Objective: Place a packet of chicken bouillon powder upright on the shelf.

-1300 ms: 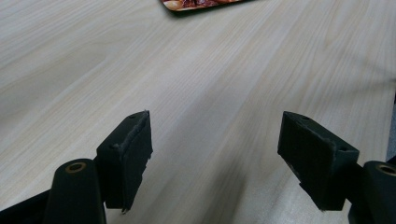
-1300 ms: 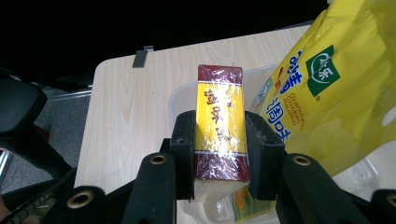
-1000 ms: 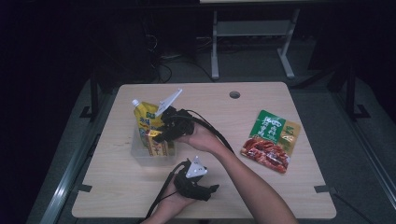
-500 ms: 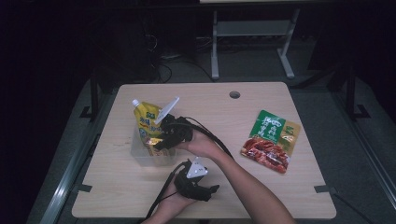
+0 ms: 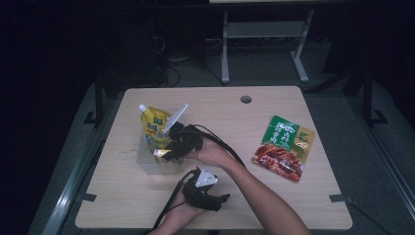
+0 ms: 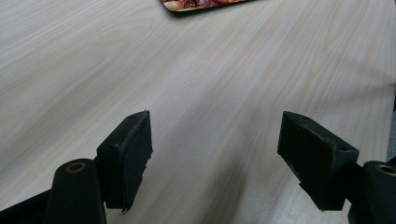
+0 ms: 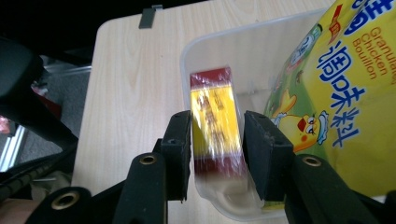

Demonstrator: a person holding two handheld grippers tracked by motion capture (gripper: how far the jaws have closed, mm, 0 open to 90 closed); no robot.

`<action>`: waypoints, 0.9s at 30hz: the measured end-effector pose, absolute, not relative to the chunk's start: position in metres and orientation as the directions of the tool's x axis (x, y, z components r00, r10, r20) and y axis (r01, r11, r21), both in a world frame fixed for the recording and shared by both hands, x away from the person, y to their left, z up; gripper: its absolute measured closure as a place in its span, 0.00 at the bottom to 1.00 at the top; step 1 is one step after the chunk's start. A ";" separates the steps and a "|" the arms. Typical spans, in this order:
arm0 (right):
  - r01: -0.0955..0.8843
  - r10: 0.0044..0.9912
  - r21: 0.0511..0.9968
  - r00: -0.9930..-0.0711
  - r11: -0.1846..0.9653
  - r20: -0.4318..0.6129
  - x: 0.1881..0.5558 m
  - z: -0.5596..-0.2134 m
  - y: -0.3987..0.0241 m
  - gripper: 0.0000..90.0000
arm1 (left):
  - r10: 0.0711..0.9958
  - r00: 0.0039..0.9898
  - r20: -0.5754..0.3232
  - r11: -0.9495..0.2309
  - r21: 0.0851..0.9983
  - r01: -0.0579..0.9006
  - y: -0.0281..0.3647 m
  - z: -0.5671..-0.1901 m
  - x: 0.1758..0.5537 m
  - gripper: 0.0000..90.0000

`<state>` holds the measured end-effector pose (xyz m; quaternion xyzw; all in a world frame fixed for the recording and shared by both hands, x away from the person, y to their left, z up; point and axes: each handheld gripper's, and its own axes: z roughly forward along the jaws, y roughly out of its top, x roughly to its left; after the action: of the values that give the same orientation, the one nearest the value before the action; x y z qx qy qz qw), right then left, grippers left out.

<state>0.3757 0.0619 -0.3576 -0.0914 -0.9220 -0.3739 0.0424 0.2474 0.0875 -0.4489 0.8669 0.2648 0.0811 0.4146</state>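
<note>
Blurred red-and-yellow packet [image 7: 216, 128] between black jaws; chicken bouillon pouch [image 7: 336, 88] cut off at 3 o'clock edge.

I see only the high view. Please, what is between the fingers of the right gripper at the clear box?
Observer: A small red and yellow packet is between the fingers of the right gripper, above the open clear box. The fingers have just been opening, and the packet looks loose.
Operator: Does the left gripper carry something?
Observer: No. The left gripper is open with nothing between its fingers, over the bare table.
</note>
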 end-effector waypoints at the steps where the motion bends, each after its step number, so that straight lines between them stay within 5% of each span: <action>1: 0.203 0.140 0.685 -0.979 0.700 0.148 0.376 -0.356 0.061 0.67 | 0.526 0.847 -0.079 -0.516 0.761 0.392 0.087 -0.449 0.247 0.28; 27: 0.232 0.181 0.720 -0.972 0.654 0.149 0.370 -0.340 0.022 0.62 | 0.524 0.849 -0.062 -0.527 0.760 0.381 0.086 -0.449 0.247 0.28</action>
<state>0.3699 0.0222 -0.3402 -0.1136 -0.9090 -0.3998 0.0320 0.2467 0.0865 -0.4491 0.8694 0.2602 0.0873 0.4109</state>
